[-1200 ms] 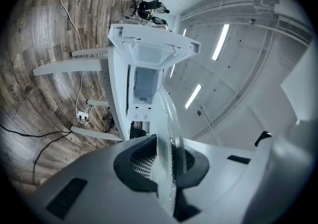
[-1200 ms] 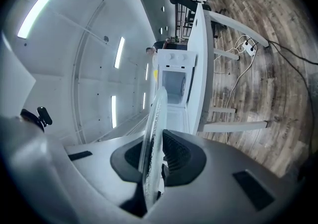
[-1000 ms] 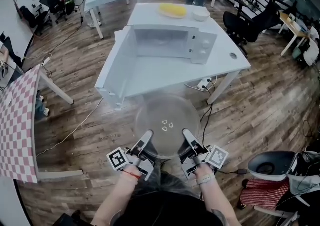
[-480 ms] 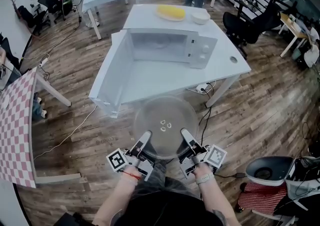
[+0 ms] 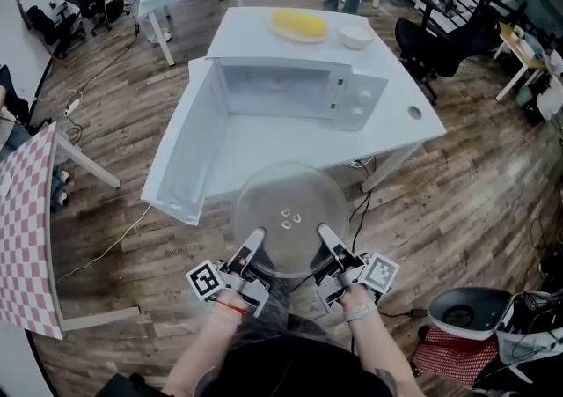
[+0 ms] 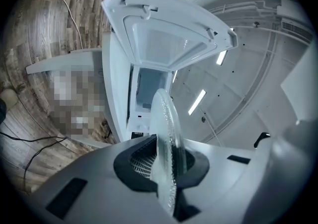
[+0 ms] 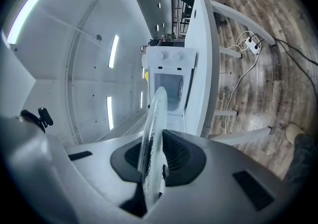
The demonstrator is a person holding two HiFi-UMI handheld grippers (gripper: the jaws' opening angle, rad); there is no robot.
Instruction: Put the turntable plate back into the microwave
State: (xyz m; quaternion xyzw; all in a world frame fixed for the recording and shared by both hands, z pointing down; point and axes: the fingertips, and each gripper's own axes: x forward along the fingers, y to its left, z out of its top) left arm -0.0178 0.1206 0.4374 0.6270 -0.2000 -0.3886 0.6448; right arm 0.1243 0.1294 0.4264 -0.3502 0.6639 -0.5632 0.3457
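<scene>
**A:** Where is the turntable plate (image 5: 288, 202) at this moment?

**B:** In the air, in front of the microwave (image 5: 295, 87) and lower than its table (image 5: 400, 118). It is held almost flat. The left gripper (image 5: 255, 241) is clamped on the rim at the side far from the microwave, and the right gripper (image 5: 325, 237) is clamped on the same side, a little apart from it. In each gripper view the glass edge sits between the ribbed pads.

**A:** Is the microwave ready to receive it?

**B:** The door (image 5: 180, 153) stands wide open at the microwave's left and the cavity faces the plate. I cannot tell whether a roller ring lies on the cavity floor (the inside looks pale and small in every view).

**A:** How should the person do this step well?

**B:** I think both grippers should hold the same height, so the glass does not tilt and slide in the pads. The plate should go straight toward the middle of the opening, away from the door and from the control panel at the microwave's right. The plate seems almost as wide as the cavity, so it must be centred first. Then it is lowered until it rests, and only then the jaws open.
</scene>
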